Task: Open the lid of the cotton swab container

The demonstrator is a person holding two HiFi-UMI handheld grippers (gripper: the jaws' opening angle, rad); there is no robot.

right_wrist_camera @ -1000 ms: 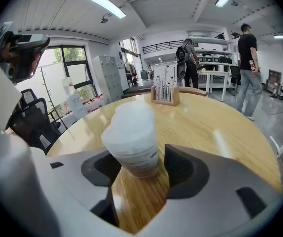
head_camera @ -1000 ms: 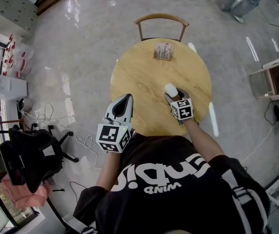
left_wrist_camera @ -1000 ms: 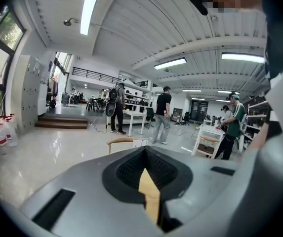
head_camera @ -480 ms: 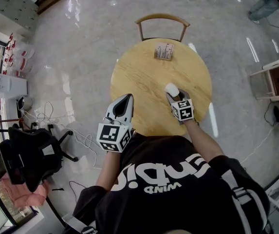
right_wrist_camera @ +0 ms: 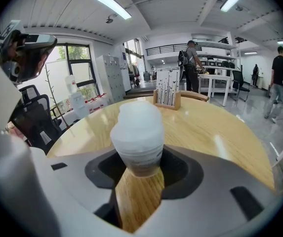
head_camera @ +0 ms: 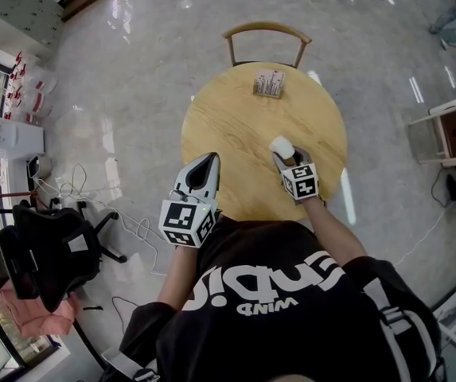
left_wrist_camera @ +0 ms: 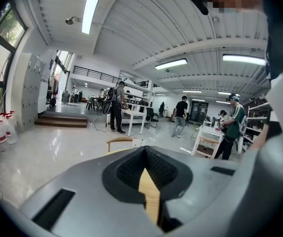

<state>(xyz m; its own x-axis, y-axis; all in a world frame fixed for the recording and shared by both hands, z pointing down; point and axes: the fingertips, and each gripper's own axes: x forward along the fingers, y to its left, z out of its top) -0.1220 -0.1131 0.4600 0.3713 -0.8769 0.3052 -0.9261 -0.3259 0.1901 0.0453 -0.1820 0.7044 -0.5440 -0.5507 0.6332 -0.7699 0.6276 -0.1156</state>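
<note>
The cotton swab container [head_camera: 281, 145], a small frosted white tub with a domed lid, stands upright on the round wooden table [head_camera: 235, 118], right of centre. My right gripper [head_camera: 288, 156] reaches it from the near side. In the right gripper view the container [right_wrist_camera: 137, 132] sits between the jaws, which are closing, and the dark pads [right_wrist_camera: 173, 174] meet its lower sides; the lid is on. My left gripper [head_camera: 209, 159] hangs over the table's near left edge, away from the container. Its jaws [left_wrist_camera: 145, 169] are shut with nothing between them.
A small wooden holder with printed cards [head_camera: 268, 83] stands at the table's far side, with a wooden chair [head_camera: 264, 32] behind it. A black office chair [head_camera: 48, 261] and floor cables lie to the left, and a white cart [head_camera: 450, 130] to the right. People walk in the background.
The right gripper's jaws have drawn in around the container. The left gripper has stayed put. A person at the far right has walked out of the head view.
</note>
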